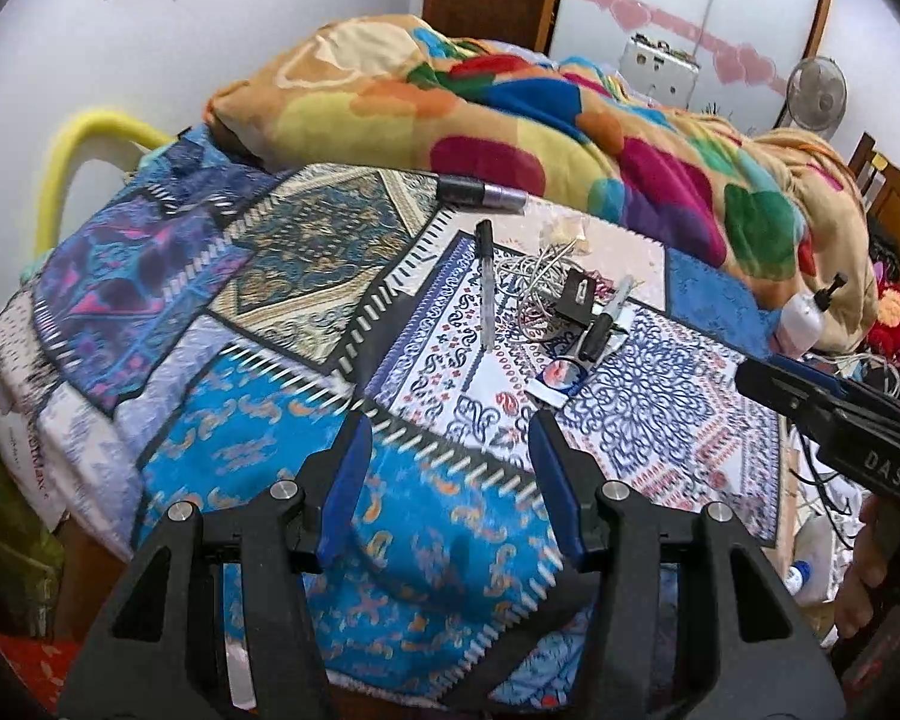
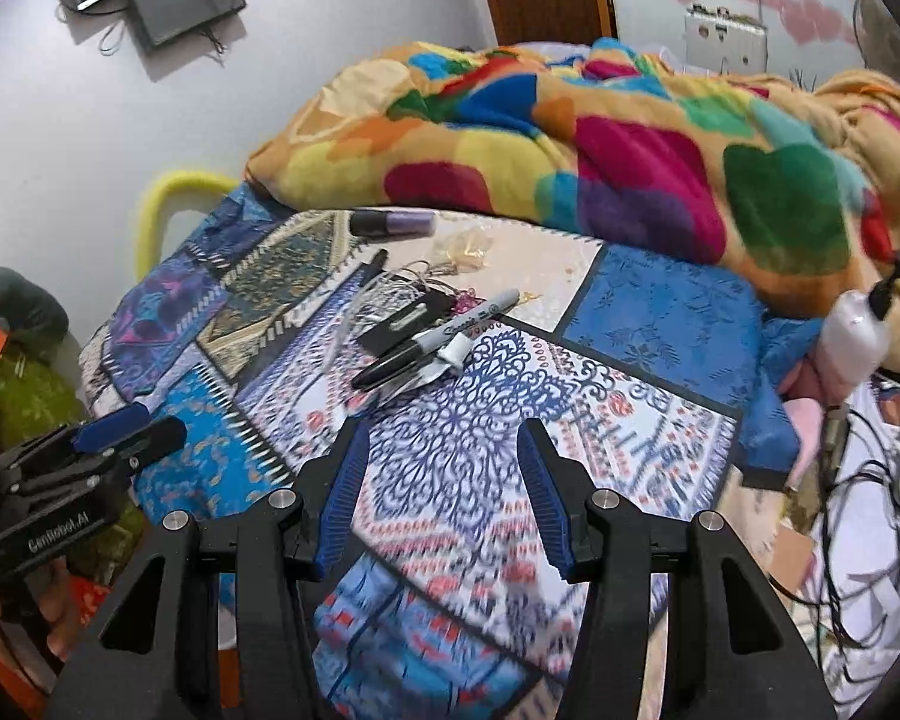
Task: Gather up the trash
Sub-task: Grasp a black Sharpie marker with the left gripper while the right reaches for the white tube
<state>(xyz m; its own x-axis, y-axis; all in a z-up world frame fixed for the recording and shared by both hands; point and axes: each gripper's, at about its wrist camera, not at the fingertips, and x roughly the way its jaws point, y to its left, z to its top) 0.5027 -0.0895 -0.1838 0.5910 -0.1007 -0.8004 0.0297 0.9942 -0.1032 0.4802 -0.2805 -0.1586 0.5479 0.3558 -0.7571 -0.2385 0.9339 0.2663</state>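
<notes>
Left claw [image 1: 450, 420] and right claw [image 2: 441, 429] both angle down over the bed, jaws moderately apart with nothing between them. The clutter lies ahead on the patchwork bedspread [image 1: 258, 324]: a Sharpie marker [image 2: 450, 333], a clear ballpoint pen [image 1: 486, 282] and tangled white cable [image 1: 531, 276]. Only the right view shows the marker's lettering.

"Sharpie" on marker [image 2: 450, 333]; "DAS" on tool [image 1: 834, 414]

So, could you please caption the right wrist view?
Open right gripper above patchwork bedspread, facing black Sharpie marker.
</notes>
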